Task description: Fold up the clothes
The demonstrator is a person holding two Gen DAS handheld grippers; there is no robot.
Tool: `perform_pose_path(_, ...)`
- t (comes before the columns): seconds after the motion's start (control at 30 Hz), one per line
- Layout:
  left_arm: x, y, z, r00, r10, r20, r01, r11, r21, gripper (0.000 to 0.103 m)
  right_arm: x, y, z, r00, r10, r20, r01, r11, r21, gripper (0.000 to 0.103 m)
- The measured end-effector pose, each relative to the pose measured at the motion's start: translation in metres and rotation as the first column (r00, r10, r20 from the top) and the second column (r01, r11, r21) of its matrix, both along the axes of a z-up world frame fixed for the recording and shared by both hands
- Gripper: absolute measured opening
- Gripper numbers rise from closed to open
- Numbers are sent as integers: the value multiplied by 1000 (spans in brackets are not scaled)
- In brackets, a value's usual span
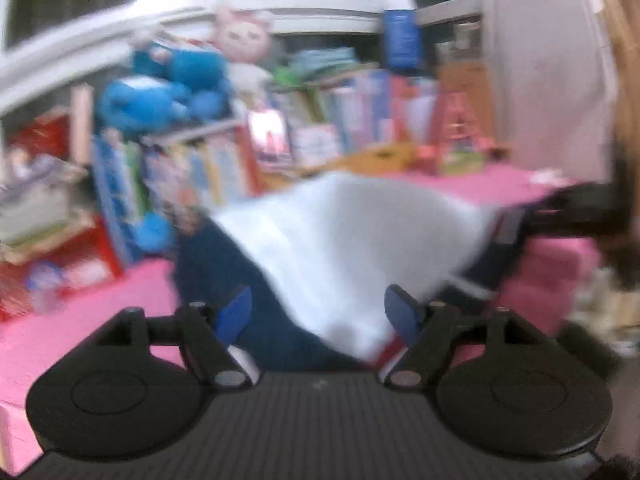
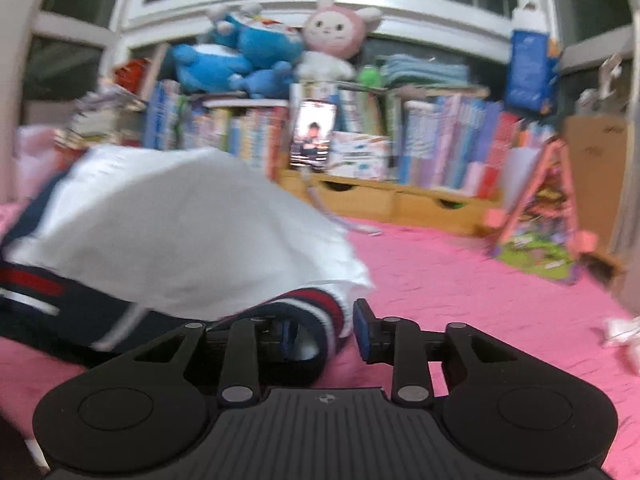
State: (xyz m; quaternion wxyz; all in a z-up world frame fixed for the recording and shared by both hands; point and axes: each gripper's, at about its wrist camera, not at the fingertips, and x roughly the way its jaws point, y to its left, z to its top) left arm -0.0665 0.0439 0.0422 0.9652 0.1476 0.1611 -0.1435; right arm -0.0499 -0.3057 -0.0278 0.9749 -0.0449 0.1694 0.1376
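A pink bunny plush (image 2: 334, 32) and blue plush toys (image 2: 240, 60) sit atop rows of books (image 2: 452, 140); a lit phone (image 2: 314, 134) leans against them above the pink bedspread (image 2: 460, 280).

White and navy garment (image 2: 180, 220) heaped on pink bed (image 2: 460, 280), right claw (image 2: 322, 326) parted around its striped cuff (image 2: 320, 312), bookshelf (image 2: 440, 148) behind, plush toys (image 2: 256, 56) above

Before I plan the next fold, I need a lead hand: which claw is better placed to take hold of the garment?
Probably right. The right claw sits low with the garment's striped cuff between its open jaws. The left claw stands open above the cloth.
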Motion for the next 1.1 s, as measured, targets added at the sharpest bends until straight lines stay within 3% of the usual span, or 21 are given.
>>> perform_pose_path(0.1, 44, -4, -21, 992, 121, -21, -118, 987, 114, 71, -11, -7, 6, 996, 81, -47, -77, 993, 95, 43)
perform_pose_path(0.17, 69, -7, -41, 983, 172, -60, -159, 972, 176, 69, -19, -9, 9, 987, 143, -68, -130, 978, 164, 54)
perform_pose_path(0.23, 77, -4, -54, 976, 192, -100, -172, 969, 180, 69, -26, -11, 12, 974, 213, -75, -189, 952, 239, 57)
perform_pose_path(0.3, 79, 0, -63, 969, 206, -135, -182, 969, 168, 69, -29, -9, 14, 942, 326, -79, -279, 893, 354, 57)
perform_pose_path(0.37, 75, 6, -67, 965, 211, -156, -188, 970, 152, 70, -25, -1, 14, 879, 471, -68, -385, 788, 479, 59)
perform_pose_path(0.43, 70, 12, -67, 963, 210, -170, -189, 973, 130, 70, -21, 15, 14, 791, 609, -50, -474, 663, 579, 68)
perform_pose_path(0.5, 66, 17, -65, 961, 211, -181, -192, 974, 118, 71, -15, 54, 9, 691, 718, -87, -536, 589, 604, 69)
perform_pose_path(0.53, 64, 19, -64, 960, 214, -182, -194, 974, 119, 71, -12, 75, 5, 647, 754, -113, -558, 570, 603, 69)
perform_pose_path(0.6, 61, 21, -65, 959, 213, -185, -192, 973, 124, 71, -8, 116, -3, 593, 785, -181, -588, 575, 569, 69)
perform_pose_path(0.63, 60, 23, -65, 959, 213, -187, -191, 973, 127, 71, -6, 133, -7, 585, 782, -213, -593, 592, 545, 68)
perform_pose_path(0.77, 62, 33, -68, 957, 213, -198, -194, 975, 111, 72, 1, 175, -11, 652, 716, -250, -575, 682, 452, 64)
perform_pose_path(0.8, 63, 35, -68, 955, 214, -203, -197, 975, 102, 72, 1, 182, -10, 674, 698, -242, -569, 699, 434, 64)
perform_pose_path(0.83, 63, 37, -69, 955, 214, -207, -199, 976, 92, 72, 0, 188, -8, 675, 700, -234, -578, 698, 423, 64)
perform_pose_path(0.9, 63, 40, -69, 954, 213, -213, -202, 977, 73, 72, -6, 196, -2, 631, 747, -208, -633, 651, 418, 71)
perform_pose_path(1.0, 60, 41, -68, 954, 215, -206, -205, 976, 72, 73, -21, 186, 8, 495, 859, -134, -743, 498, 447, 70)
perform_pose_path(1.03, 59, 41, -68, 955, 220, -200, -208, 975, 77, 73, -24, 178, 10, 482, 866, -130, -751, 485, 449, 70)
perform_pose_path(1.1, 53, 37, -64, 956, 236, -176, -222, 970, 97, 72, -30, 159, 14, 552, 821, -146, -736, 562, 376, 70)
